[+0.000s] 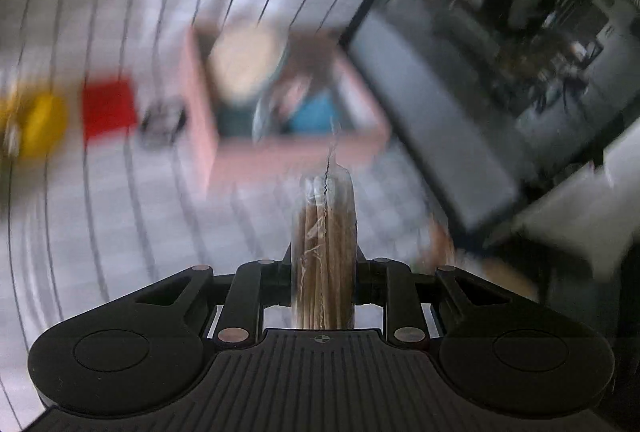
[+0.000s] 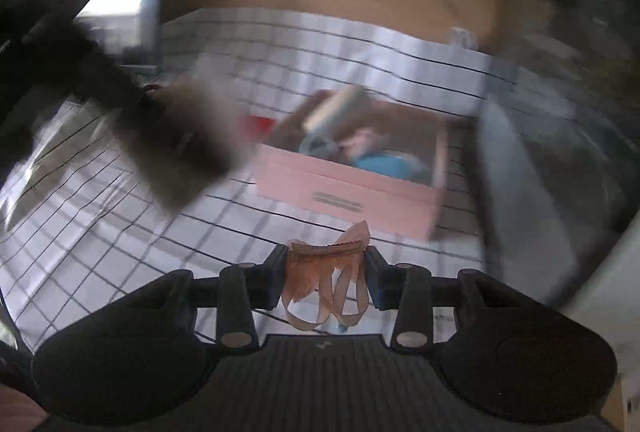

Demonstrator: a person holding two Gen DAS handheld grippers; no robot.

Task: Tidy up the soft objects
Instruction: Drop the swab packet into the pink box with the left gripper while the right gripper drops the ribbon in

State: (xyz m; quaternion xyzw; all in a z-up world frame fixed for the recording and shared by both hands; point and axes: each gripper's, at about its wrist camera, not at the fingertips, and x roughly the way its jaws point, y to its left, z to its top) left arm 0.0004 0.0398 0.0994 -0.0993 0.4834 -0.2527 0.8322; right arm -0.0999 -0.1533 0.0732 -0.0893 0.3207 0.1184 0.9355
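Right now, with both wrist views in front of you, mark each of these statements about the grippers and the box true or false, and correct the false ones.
1. The left gripper holds a clear packet of thin wooden sticks. True.
2. The right gripper is empty. False: it is shut on a peach ribbon hair clip.
3. The pink box is open, with items inside. True.
4. The box sits on bare wood. False: it rests on a white checked cloth.
5. A red object lies on the cloth outside the box. True.
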